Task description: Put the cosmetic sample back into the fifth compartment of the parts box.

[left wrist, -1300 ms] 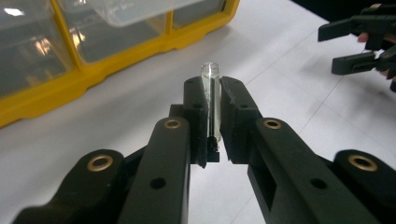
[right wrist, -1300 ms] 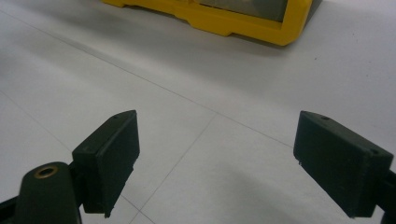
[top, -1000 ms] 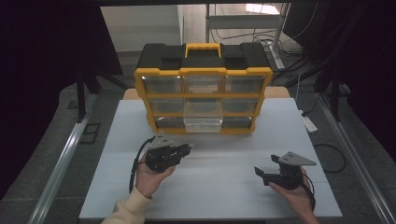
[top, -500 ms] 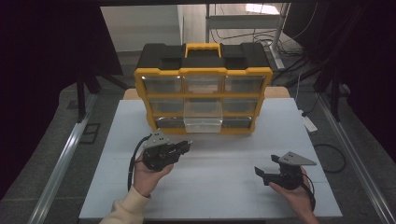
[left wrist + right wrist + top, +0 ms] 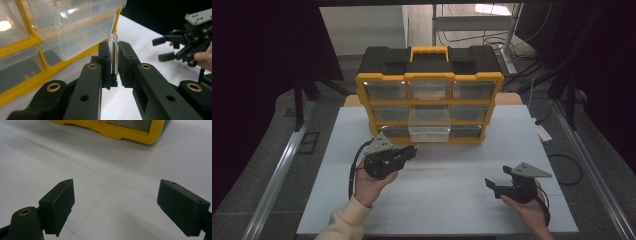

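A white table (image 5: 437, 200) carries a black and yellow parts organizer (image 5: 430, 95) standing upright at its far middle, with a yellow handle on its black top and rows of clear drawers in its yellow front. One clear drawer (image 5: 429, 125) in the middle column is pulled out toward the person and juts over the table; in the left gripper view it hangs just above and beyond the jaws.

The left gripper (image 5: 412, 150) is held in the person's left hand (image 5: 369, 185) above the table, just in front of the organizer's lower left, its jaws pointing toward the pulled-out drawer. A cream sleeve (image 5: 344, 222) covers that forearm. The jaws are nearly closed and pinch a small clear glass vial (image 5: 113, 53), which stands upright between the pads with its open mouth rising above them, near the drawer's front corner.

The right gripper (image 5: 492, 184) sits in the right hand (image 5: 527, 207) at the near right of the table, well apart from the organizer. Its jaws are spread wide with nothing between them, just bare tabletop beyond in the right gripper view.
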{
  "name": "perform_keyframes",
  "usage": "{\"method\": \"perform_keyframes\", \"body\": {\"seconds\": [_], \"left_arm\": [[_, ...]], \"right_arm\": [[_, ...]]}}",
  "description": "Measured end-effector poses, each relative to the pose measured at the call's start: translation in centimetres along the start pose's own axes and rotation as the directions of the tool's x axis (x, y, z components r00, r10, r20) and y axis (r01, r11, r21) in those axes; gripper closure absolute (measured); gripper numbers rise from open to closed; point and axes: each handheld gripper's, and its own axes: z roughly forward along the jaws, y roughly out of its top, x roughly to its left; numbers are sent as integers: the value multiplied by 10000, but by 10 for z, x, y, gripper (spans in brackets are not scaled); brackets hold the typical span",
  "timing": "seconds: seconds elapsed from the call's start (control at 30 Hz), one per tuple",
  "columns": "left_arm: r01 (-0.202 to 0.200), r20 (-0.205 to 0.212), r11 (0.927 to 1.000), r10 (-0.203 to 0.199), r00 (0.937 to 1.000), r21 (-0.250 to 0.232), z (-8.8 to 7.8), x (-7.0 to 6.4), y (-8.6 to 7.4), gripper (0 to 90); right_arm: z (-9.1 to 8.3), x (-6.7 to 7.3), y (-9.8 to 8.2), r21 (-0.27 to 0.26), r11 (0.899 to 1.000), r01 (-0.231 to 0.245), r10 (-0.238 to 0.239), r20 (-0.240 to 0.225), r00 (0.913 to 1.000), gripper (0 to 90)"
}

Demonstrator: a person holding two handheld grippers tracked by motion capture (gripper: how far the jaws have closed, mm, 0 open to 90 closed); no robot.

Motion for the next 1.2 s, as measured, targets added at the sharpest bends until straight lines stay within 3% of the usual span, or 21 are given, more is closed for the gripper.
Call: {"method": "perform_keyframes", "body": {"seconds": [0.37, 1.2], "left_arm": [[-246, -10, 9985, 246, 9997, -493, -7, 0, 24, 806], [-566, -90, 9966, 562, 9984, -593, -2, 1, 52, 805]], "right_arm": [[1, 0, 0, 63, 10000, 12, -13, 47, 10000, 150], [1, 0, 0, 87, 10000, -36, 35, 60, 10000, 153]]}}
